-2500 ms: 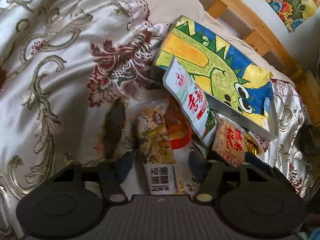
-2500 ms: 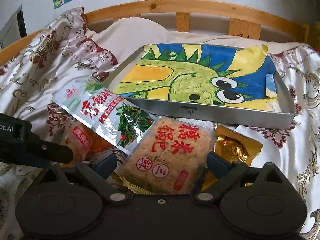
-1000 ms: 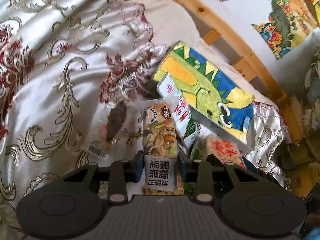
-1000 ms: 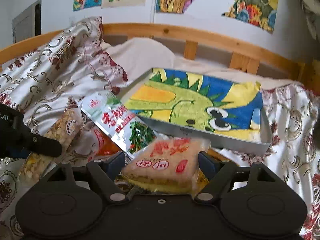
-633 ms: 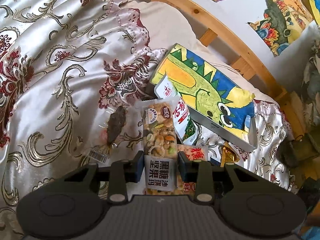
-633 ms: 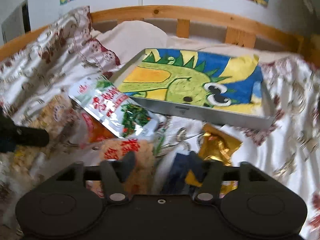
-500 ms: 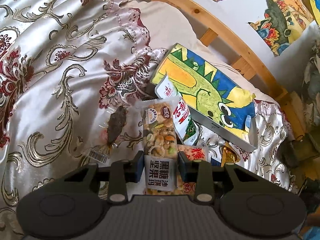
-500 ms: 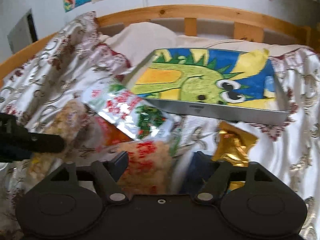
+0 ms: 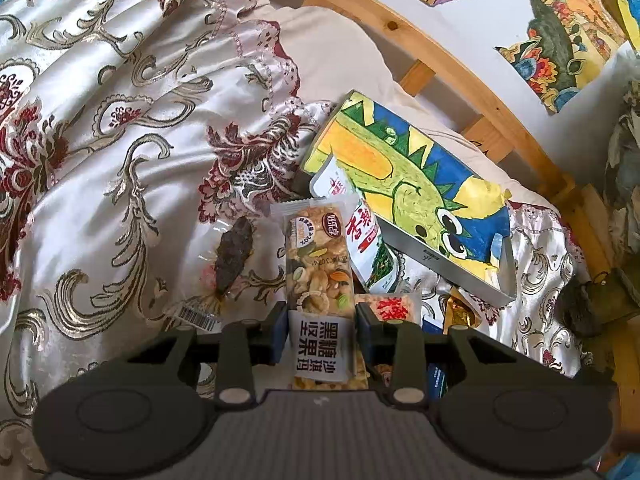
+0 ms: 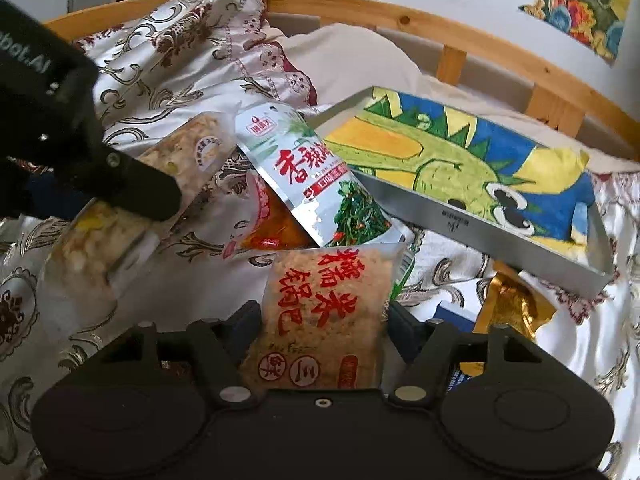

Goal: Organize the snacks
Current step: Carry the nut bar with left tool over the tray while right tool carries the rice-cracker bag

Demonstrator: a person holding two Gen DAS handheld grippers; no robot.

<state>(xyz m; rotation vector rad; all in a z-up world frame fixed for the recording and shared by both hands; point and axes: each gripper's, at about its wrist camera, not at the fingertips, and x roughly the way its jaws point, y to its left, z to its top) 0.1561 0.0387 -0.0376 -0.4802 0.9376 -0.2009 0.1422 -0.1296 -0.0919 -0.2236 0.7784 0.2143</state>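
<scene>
While the left gripper (image 9: 322,330) is clamping a nut bar (image 9: 320,280), the right gripper (image 10: 320,330) is closing on a rice-cracker pack (image 10: 324,320). Next, both probably need lifting into the tray (image 10: 500,236).

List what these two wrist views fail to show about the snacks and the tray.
- Blue packet, right wrist view: mostly hidden behind the right gripper; contents unreadable.
- Orange-red pouch, right wrist view: covered by the green-and-white pouch; label partly hidden.
- Tray far wall, left wrist view: hidden behind the dinosaur drawing.
- Nut bar lower end: cut off by the left gripper.
</scene>
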